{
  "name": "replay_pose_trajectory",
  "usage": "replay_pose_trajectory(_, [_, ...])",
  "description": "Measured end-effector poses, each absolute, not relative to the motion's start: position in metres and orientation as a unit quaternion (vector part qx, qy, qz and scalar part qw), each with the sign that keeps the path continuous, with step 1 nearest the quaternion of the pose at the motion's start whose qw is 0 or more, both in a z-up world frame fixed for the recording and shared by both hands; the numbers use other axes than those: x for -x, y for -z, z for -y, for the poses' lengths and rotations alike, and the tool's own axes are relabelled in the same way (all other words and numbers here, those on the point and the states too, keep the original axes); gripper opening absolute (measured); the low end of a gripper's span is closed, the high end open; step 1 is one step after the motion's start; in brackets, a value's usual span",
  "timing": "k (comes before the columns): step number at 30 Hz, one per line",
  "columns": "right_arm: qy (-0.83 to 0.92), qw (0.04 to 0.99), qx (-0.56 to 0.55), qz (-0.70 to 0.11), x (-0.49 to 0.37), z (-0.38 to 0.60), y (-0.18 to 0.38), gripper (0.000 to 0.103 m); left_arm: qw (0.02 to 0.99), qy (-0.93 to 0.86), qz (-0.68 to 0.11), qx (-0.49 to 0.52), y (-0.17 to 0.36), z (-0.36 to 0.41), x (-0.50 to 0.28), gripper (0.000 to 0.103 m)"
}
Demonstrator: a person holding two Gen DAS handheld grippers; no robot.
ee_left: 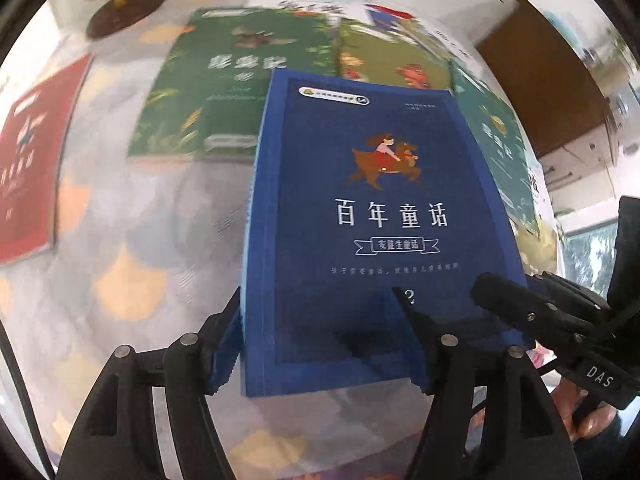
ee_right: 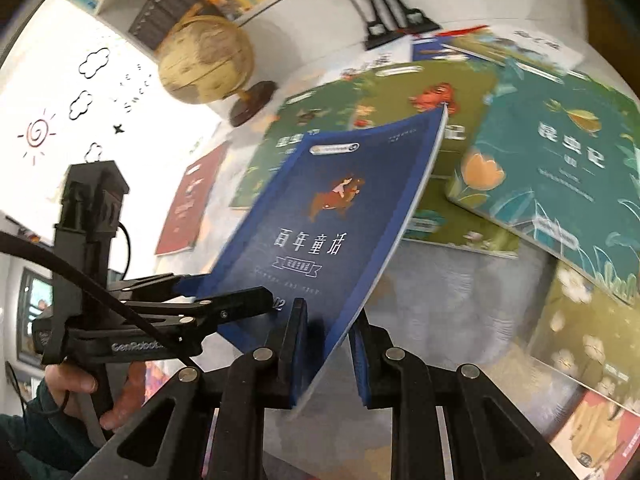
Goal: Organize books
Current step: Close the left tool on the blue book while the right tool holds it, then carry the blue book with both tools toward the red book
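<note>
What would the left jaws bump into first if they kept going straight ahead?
Almost at once, the dark blue paperback book: it already sits between the open left gripper jaws, while the right gripper pinches its edge. Beyond it lies the pale patterned tablecloth, though depth is hard to judge.

The blue book (ee_left: 372, 216) stands tilted above the surface (ee_left: 132, 280), its cover facing the camera. The left gripper (ee_left: 320, 344) has its jaws apart, one finger (ee_left: 224, 344) at the book's left edge and the other in front of the cover; whether they touch the book I cannot tell. The right gripper (ee_left: 500, 300) comes in from the right and lies on the book's lower right corner. Behind the book a green book (ee_left: 224, 80) lies flat, near it an olive book (ee_left: 392, 60) and a teal book (ee_left: 504, 148). A red book (ee_left: 36, 160) lies well apart at the left. A globe's dark base (ee_left: 124, 12) stands at the far left.
</note>
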State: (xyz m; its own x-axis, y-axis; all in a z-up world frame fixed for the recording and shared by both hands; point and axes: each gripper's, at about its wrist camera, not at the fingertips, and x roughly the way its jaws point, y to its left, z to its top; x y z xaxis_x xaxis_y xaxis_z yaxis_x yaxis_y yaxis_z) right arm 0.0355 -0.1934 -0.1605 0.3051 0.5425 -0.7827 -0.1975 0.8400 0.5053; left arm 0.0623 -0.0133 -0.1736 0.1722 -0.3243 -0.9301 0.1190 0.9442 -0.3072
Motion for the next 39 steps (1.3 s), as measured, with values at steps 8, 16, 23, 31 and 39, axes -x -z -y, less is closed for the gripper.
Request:
replay_pose_trajectory(8, [-0.227,0.771,-0.171,-0.570,-0.046,0.171,0.182,0.021,0.723,0.199,-0.649,0.127,0.191,-0.009,-0.068,0.066])
replay_pose_trajectory(16, [-0.213,0.757,-0.220,-0.578,-0.053,0.175,0.196,0.021,0.750,0.167,-0.629,0.118,0.190,-0.034,-0.088,0.066])
replay_pose_trajectory(23, [-0.207,0.746,-0.256,-0.579,-0.057,0.189,0.205,0.021,0.739,0.207,-0.632,0.103,0.204,-0.020,-0.096,0.068])
replay_pose_trajectory(31, [-0.194,0.719,-0.313,-0.589,-0.059,0.221,0.237,0.024,0.705,0.298,-0.566,0.305,0.184,-0.054,-0.079,0.068])
replay_pose_trajectory(39, [-0.221,0.657,-0.444,-0.567,-0.053,0.250,0.265,0.024,0.673,0.291,-0.588,0.343,0.204,-0.035,-0.066,0.038])
